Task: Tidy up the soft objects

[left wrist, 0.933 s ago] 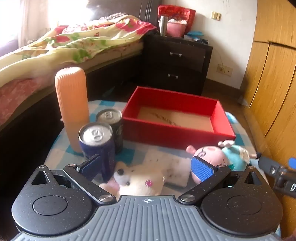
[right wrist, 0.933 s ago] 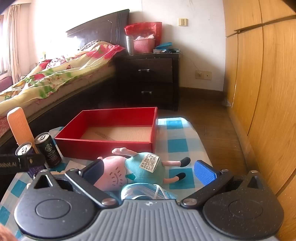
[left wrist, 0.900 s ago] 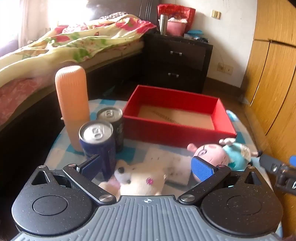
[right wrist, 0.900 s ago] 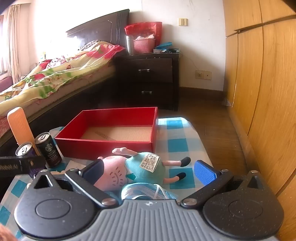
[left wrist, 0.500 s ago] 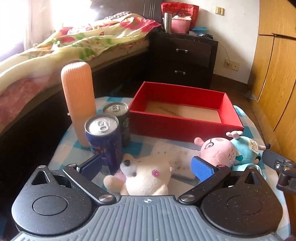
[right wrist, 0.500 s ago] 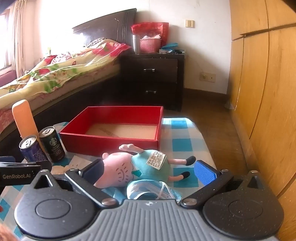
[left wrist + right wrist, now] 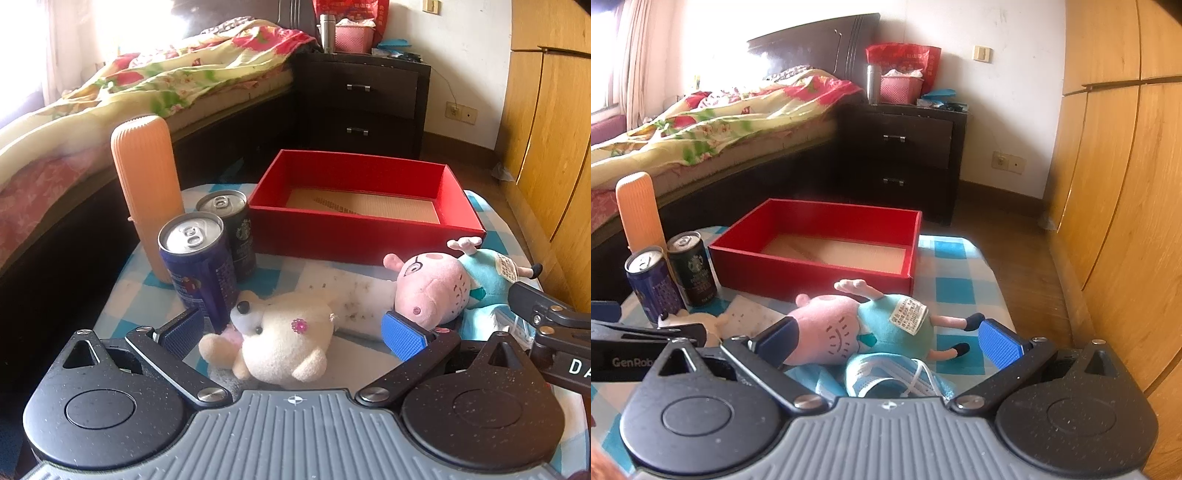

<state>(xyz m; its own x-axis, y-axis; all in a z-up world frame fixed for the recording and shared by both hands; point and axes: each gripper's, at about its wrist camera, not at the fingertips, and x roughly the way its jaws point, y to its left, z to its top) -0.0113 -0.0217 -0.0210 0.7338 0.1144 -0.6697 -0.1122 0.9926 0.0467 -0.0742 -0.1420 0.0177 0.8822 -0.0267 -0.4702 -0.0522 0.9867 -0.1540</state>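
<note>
left gripper [image 7: 291,332]: jaws wide open, holding nothing, with the white teddy [image 7: 284,343] lying on its side between them, its head toward 9 o'clock. right gripper [image 7: 886,341]: jaws equally wide and empty, bracketing the pink pig toy [image 7: 864,332], which lies flat just short of the red box [image 7: 816,267]; a blue face mask [image 7: 890,376] sits crumpled under the pig at 6 o'clock. the box stands at 12 o'clock on the checked surface [image 7: 960,266] and holds no toys yet.

judgement: the step in hand is the first pickup; neither toy is gripped. for the teddy, lower until the pads flank the body, not the loose limbs, then close gently, since plush gives and can slip. the purple can [image 7: 199,266] stands just beside the left pad at 10 o'clock, with the dark can [image 7: 232,232] and orange bottle [image 7: 147,192] behind; keep clear or they may topple. lift straight up before carrying toward 12 o'clock, above the box wall. for the pig, take the torso and avoid snagging the mask loops
</note>
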